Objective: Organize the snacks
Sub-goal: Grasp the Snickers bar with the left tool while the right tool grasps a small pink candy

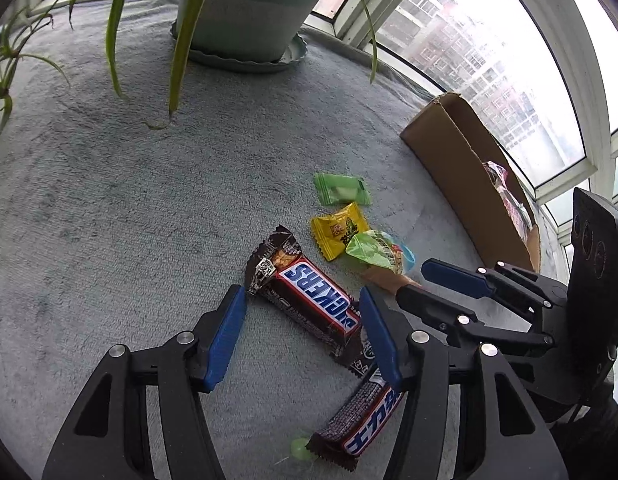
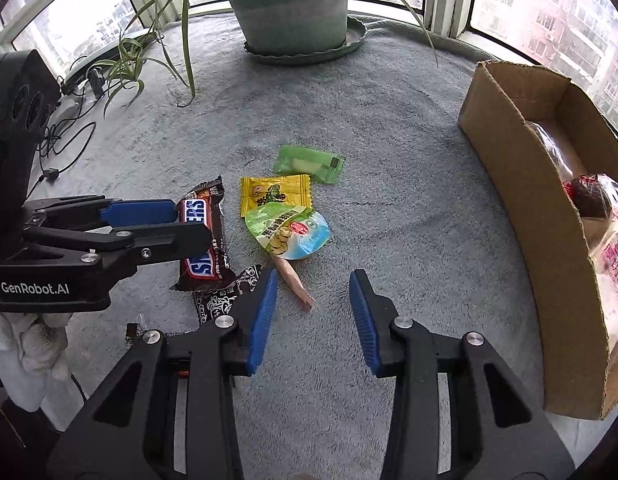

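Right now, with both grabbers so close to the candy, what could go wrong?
1. The left gripper straddles the Snickers bar, which lies slanted between its fingers, so it might twist out when squeezed.
2. The right gripper hangs over the lollipop, whose thin stick could slip between the pads.
3. The two grippers are close together and might bump, perhaps shoving the yellow candy aside.

This is a home, high up in a flat by a big bay window [image 2: 549,20]. A soft grey blanket [image 2: 389,140] covers the ledge. A green plant pot [image 2: 293,4] sits at 12 o'clock, and tall apartment blocks [image 1: 469,60] stand outside at 2 o'clock.
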`<state>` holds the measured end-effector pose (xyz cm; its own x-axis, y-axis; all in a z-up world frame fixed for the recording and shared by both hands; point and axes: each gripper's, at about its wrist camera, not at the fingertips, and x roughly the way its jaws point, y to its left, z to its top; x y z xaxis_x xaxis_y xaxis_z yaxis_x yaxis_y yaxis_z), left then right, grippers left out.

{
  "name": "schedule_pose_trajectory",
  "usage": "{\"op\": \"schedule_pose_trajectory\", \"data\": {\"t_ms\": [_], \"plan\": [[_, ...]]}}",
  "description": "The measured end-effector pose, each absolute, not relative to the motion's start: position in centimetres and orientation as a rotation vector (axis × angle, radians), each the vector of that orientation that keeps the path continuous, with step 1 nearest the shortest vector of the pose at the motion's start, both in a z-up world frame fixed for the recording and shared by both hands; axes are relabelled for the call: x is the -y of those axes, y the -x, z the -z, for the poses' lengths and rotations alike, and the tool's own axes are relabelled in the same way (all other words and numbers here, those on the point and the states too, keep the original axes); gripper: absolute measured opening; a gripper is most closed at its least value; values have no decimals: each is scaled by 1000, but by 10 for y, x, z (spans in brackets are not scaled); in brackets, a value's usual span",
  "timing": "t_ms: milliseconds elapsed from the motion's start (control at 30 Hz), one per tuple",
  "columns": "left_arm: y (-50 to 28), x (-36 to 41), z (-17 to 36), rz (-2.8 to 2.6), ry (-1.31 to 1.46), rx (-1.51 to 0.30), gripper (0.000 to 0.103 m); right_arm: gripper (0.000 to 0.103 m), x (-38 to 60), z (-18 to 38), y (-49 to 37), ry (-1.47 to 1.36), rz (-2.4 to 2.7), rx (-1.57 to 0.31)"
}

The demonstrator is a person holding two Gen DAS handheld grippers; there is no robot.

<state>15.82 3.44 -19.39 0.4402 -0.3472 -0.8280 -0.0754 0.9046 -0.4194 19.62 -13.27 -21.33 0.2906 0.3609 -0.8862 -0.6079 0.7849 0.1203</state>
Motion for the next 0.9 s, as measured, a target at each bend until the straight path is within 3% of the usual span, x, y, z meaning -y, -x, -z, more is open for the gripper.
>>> {"op": "schedule_pose_trajectory", "data": {"t_ms": [267,367,533,667,767,900], "plan": [[-168,-23,195,172,345,-1103,53,37,126,219,-198,276,-670,-1102],[-171,-17,195,164,297,-1104,52,28,125,219,-200,269,-674,-1100],[-176,-8,196,146,224,-1103,44,18,119,219,-195,309,-682,-1084],[-175,-6,195,153,178,-1093,41,15,118,218,-192,328,-680,-1074],[-173,-6,194,171,172,-1090,31,11,121,217,-191,324,-676,-1073],[-170,-9,193,170,179,-1093,30,11,124,217,-192,319,-662,-1072]]}}
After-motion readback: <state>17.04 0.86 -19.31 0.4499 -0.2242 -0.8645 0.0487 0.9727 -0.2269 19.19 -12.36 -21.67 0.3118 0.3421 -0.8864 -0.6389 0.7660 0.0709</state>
